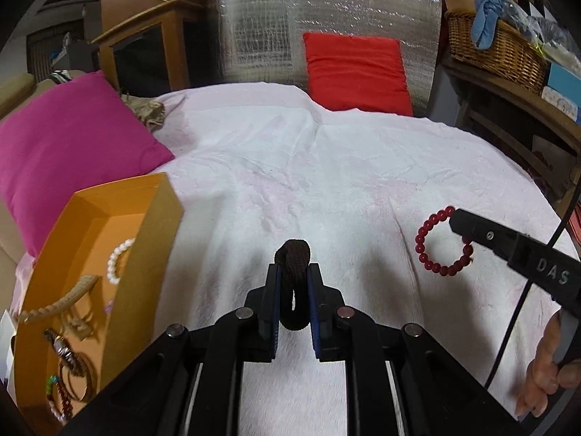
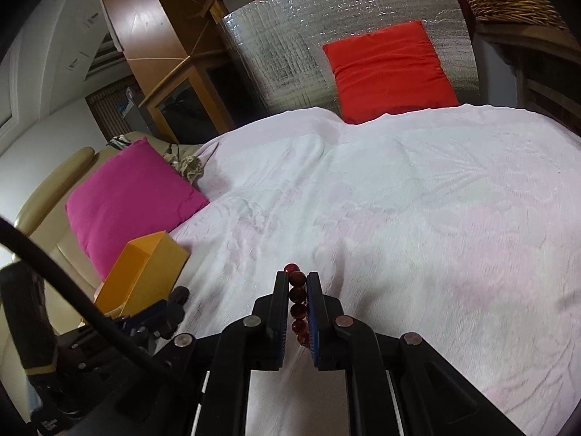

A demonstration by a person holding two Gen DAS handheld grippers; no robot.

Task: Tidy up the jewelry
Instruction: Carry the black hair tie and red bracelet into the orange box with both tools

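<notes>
- Leftmost, 1 magenta cushion [image 1: 72,145] on a beige sofa, its corner over the pale pink bedspread [image 1: 326,181].
- 1 orange box [image 1: 159,225], open-topped, standing on the bedspread just in front of the cushion. Contents, seen in the left wrist view: 1 white bead bracelet [image 1: 116,259] near the far end; 1 beige braided band [image 1: 60,301] lying across the middle; a cluster of brown and metallic bangles [image 1: 74,367] nearer the camera; small green, blue and white beads at the near corner. Exact count of the bangles cannot be told.
- 1 left gripper [image 1: 293,272], jaws clamped on 1 dark brown fabric band [image 1: 293,283]; the band stands upright between the pads, its loop rising above the fingertips, held over the bedspread just right of the box.
- 1 red cushion [image 1: 356,72], leaning against 1 silver quilted foil panel [image 1: 290,18] at the far edge of the bed.
- 1 red bead bracelet [image 1: 441,243], pinched on its right side by the right gripper [image 2: 298,279]; in the right wrist view the beads run in a single file between the closed pads. Whether the bracelet touches the bedspread cannot be told.
- Writing: "DAS" in raised letters on the right gripper's body, the only legible marking.
- 1 wicker basket [image 1: 501,51] on a wooden shelf at far right, holding blue cloth and mixed clutter.
</notes>
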